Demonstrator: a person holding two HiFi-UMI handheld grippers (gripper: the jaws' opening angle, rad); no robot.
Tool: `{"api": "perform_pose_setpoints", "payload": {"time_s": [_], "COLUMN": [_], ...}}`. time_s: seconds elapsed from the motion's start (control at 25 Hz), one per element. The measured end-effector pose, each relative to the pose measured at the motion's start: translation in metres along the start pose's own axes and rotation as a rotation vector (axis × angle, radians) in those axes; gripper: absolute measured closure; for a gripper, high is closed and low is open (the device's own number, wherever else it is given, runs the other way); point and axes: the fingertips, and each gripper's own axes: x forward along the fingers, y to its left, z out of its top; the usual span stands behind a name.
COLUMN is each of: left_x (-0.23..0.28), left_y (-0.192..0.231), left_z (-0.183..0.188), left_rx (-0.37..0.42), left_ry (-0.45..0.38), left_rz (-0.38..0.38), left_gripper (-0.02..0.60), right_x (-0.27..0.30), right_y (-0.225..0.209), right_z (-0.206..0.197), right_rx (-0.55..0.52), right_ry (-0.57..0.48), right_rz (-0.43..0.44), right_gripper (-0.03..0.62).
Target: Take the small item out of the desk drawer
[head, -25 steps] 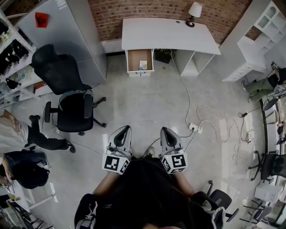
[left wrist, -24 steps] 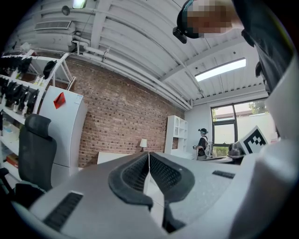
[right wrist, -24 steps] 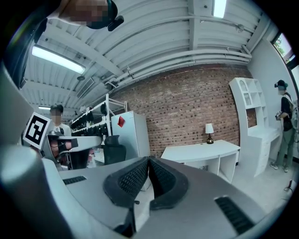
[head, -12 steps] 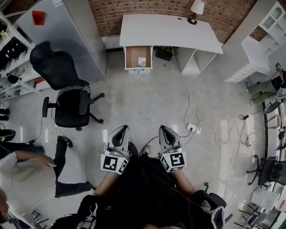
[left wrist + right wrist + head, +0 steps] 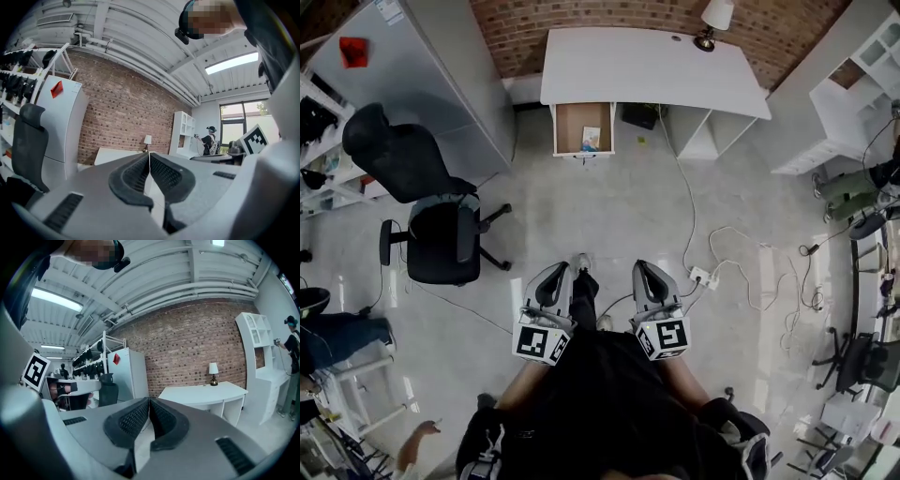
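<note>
A white desk (image 5: 652, 67) stands against the brick wall far ahead. Its drawer (image 5: 565, 128) is pulled open, and a small item (image 5: 590, 139) lies at the drawer's right side. My left gripper (image 5: 554, 278) and right gripper (image 5: 645, 275) are held side by side close to my body, well short of the desk. Both are shut with nothing between the jaws. The desk (image 5: 206, 393) with its lamp (image 5: 213, 369) shows in the right gripper view. In the left gripper view the desk (image 5: 115, 155) sits just above the left gripper (image 5: 149, 157).
A black office chair (image 5: 427, 225) stands on the floor at the left, beside a grey cabinet (image 5: 403, 75). A power strip (image 5: 701, 277) and white cables trail across the floor at the right. White shelving (image 5: 844, 94) fills the right side. A person's hand (image 5: 419, 434) shows at the lower left.
I have moved forward toward the desk, with both grippers kept shut in the same pose. The person at the left has passed out of view toward the lower left.
</note>
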Motion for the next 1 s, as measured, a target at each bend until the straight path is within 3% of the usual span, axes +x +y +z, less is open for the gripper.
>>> {"api": "perform_pose_setpoints", "payload": {"time_s": [0.56, 0.76, 1.0], "left_x": [0.182, 0.220, 0.283], "left_y": [0.140, 0.170, 0.185], "left_z": [0.042, 0.036, 0.029], "left_rx": [-0.025, -0.066, -0.058], "left_ry": [-0.004, 0.033, 0.068], "left_rz": [-0.071, -0.057, -0.038], "left_gripper": [0.569, 0.569, 0.569], "right_x": [0.204, 0.253, 0.314], "right_y": [-0.061, -0.081, -0.121], "right_z": [0.063, 0.070, 0.076], "right_rx": [-0.023, -0.024, -0.031], "right_ry": [-0.019, 0.006, 0.019], "right_rz": [-0.075, -0.076, -0.041], "right_gripper": [0.566, 0.566, 0.565]}}
